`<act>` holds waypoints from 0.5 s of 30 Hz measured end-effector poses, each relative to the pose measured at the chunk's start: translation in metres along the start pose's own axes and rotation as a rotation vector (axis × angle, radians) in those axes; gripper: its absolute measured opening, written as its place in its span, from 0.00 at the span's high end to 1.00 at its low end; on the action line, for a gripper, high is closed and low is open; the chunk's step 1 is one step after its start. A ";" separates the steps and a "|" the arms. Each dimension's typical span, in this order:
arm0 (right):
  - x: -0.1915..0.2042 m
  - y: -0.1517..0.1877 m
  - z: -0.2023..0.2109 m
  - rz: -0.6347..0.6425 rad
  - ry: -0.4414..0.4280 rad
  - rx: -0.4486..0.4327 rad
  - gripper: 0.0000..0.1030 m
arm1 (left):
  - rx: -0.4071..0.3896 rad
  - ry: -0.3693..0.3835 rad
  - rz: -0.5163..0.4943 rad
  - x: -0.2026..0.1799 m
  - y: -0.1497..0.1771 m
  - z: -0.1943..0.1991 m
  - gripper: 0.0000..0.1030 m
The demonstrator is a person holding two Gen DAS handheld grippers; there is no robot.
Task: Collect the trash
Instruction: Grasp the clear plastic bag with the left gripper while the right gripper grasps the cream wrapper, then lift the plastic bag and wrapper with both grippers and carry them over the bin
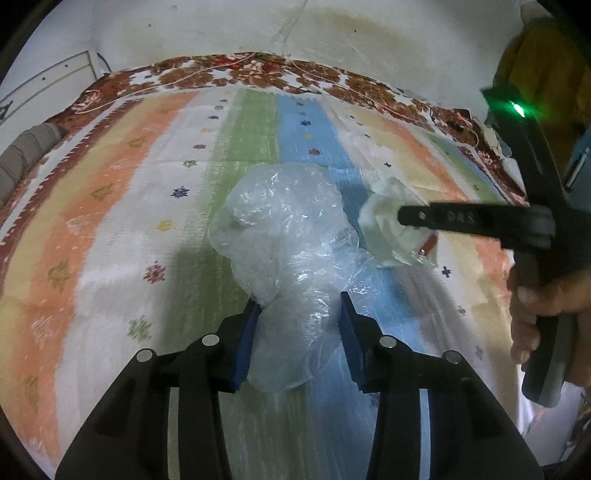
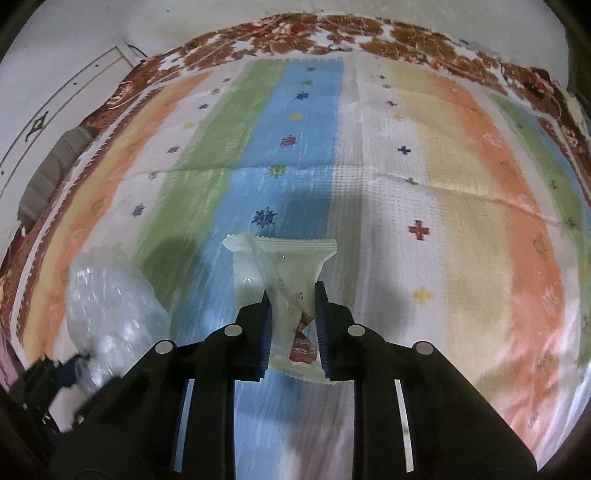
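Striped mat (image 1: pixel 122 206) spread flat, bands of orange, cream, green and blue with small flower and cross marks, laid over a red-brown floral cloth (image 1: pixel 229 70) against a pale wall (image 1: pixel 369 33)

Left gripper (image 1: pixel 301 308) tilted down over the green and blue bands, blue pads either side of a crumpled clear plastic bag (image 1: pixel 284 236); pads pressing the bag's lower part, most of the bag bulging out beyond the fingertips, resting on the mat or lifted off it not clear

Right gripper (image 2: pixel 293 295) clenched on a white snack wrapper (image 2: pixel 284 258), crimped top edge fanned out past the fingertips, a red printed patch low between the pads; wrapper over the boundary of blue and white bands

From the left wrist view: right gripper (image 1: pixel 402 216) reaching in from the right side, wrapper (image 1: pixel 388 229) at its tip just beside the bag, edges close, touching or not unclear; a hand (image 1: pixel 546 306) wrapped around the grey handle, green light glowing above it

From the right wrist view: bag (image 2: pixel 110 310) at lower left, left gripper only partly visible beneath it
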State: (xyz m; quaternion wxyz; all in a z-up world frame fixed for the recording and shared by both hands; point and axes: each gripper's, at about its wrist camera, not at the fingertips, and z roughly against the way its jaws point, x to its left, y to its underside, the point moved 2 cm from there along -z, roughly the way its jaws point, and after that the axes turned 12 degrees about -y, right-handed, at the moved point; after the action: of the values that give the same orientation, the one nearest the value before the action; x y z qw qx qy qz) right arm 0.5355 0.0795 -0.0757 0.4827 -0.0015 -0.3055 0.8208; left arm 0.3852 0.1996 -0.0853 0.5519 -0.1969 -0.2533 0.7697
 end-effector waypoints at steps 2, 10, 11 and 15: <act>0.005 0.011 0.016 0.036 0.020 -0.007 0.82 | -0.006 -0.005 0.001 0.000 0.001 0.014 0.61; 0.017 0.055 0.089 0.136 0.038 -0.039 0.82 | -0.022 0.010 -0.020 -0.016 0.013 0.074 0.60; 0.018 0.061 0.096 0.140 0.035 -0.040 0.82 | -0.021 0.015 -0.017 -0.018 0.015 0.082 0.61; 0.020 0.090 0.131 0.170 0.026 -0.044 0.82 | -0.017 0.030 -0.020 -0.030 0.027 0.111 0.61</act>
State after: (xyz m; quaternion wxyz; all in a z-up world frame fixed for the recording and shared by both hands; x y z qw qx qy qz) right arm 0.4147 -0.0013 -0.0081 0.4152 -0.0488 -0.3156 0.8518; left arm 0.3096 0.1453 -0.0129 0.5618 -0.2105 -0.2536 0.7588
